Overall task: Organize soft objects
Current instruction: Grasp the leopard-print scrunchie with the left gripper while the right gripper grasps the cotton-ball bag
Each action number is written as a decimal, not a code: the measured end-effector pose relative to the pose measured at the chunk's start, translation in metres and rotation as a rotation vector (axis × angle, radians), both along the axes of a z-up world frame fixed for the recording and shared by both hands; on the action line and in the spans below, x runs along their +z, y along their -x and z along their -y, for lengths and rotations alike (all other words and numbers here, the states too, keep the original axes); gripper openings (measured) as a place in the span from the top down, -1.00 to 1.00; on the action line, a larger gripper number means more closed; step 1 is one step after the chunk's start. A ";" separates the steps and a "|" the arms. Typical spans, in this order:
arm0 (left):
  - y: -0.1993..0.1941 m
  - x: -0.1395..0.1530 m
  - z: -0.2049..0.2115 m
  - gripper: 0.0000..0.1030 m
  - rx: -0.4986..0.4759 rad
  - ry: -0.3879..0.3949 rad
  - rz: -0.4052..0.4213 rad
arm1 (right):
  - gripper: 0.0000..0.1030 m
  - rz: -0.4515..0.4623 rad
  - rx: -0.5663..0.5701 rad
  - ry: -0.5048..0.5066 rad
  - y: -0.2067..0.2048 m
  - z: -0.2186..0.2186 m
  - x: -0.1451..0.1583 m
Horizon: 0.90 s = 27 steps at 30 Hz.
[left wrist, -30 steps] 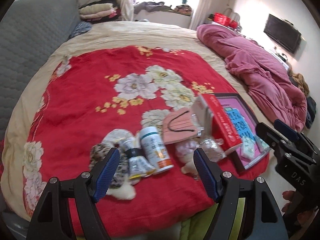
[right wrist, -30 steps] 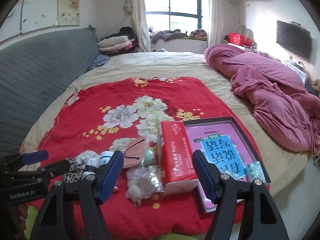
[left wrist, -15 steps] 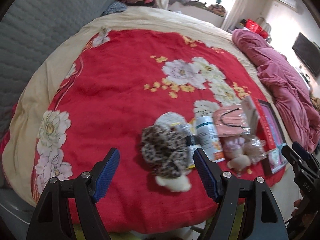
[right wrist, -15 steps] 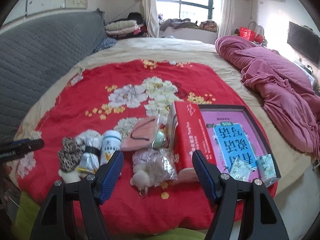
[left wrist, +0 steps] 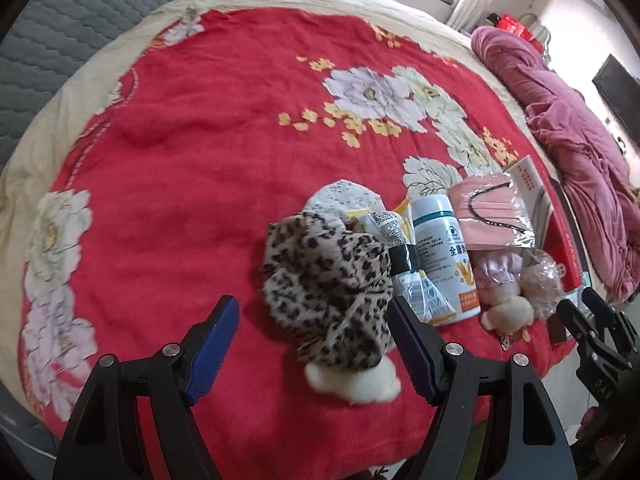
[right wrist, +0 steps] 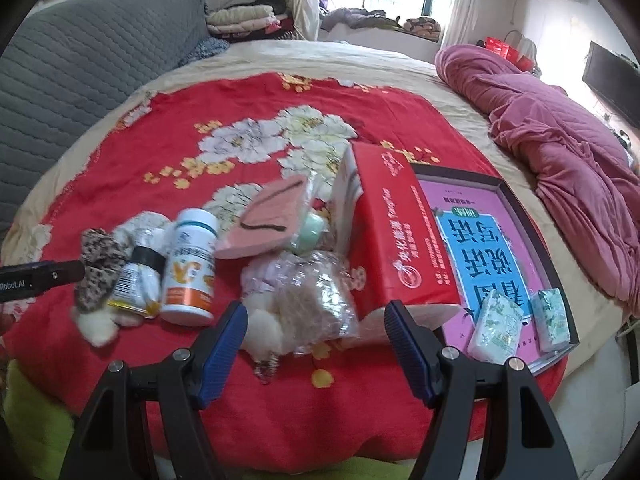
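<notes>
Two hand-held grippers are held open above the bed (left wrist: 168, 168): the left hand-held gripper (left wrist: 314, 344) is spread around the leopard-print plush (left wrist: 328, 280), untouched, and the right hand-held gripper (right wrist: 314, 340) is spread empty before the wrapped plush toy (right wrist: 304, 300)

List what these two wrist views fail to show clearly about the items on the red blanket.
- Left wrist view: red box mostly hidden behind the pink mask packet.
- Left wrist view: yellow-edged packet partly under the leopard-print fabric; its print is unreadable.
- Right wrist view: small green round thing half covered by the mask packet; what it is stays unclear.
</notes>
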<state>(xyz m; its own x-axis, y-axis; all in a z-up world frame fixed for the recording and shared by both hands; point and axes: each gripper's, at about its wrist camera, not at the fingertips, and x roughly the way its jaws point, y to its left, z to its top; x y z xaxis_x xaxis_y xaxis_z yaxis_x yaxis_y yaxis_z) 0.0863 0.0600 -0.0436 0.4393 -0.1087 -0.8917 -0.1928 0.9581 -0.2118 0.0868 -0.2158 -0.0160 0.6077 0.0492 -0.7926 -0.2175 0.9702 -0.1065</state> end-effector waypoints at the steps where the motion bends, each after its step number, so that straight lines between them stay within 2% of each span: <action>1: -0.004 -0.004 0.002 -0.50 -0.001 -0.001 -0.008 | -0.37 -0.003 -0.001 0.010 -0.002 0.001 -0.002; 4: -0.013 -0.012 0.004 -0.50 -0.001 0.000 -0.021 | -0.38 -0.009 0.009 0.034 -0.006 -0.002 -0.007; 7: -0.019 -0.017 0.002 -0.50 0.000 0.021 -0.026 | -0.39 0.021 0.032 0.100 -0.010 -0.013 -0.009; 16: -0.027 -0.026 -0.005 -0.50 0.009 0.066 -0.030 | -0.36 0.032 0.048 0.405 -0.026 -0.050 -0.032; 17: -0.027 -0.027 -0.006 -0.50 0.011 0.070 -0.031 | -0.33 0.034 0.055 0.426 -0.028 -0.052 -0.034; 18: -0.027 -0.028 -0.007 -0.50 0.016 0.070 -0.034 | -0.22 0.039 0.065 0.452 -0.029 -0.056 -0.037; 19: -0.028 -0.029 -0.007 -0.50 0.016 0.071 -0.035 | 0.02 0.029 0.088 0.469 -0.029 -0.061 -0.041; 23: -0.029 -0.032 -0.011 -0.51 0.027 0.090 -0.032 | 0.05 0.005 0.088 0.464 -0.032 -0.064 -0.051; 25: -0.030 -0.034 -0.014 -0.49 0.033 0.113 -0.028 | 0.07 0.005 0.062 0.383 -0.034 -0.056 -0.043; 27: -0.029 -0.035 -0.017 -0.12 0.035 0.139 -0.020 | 0.09 0.005 0.041 0.281 -0.035 -0.046 -0.032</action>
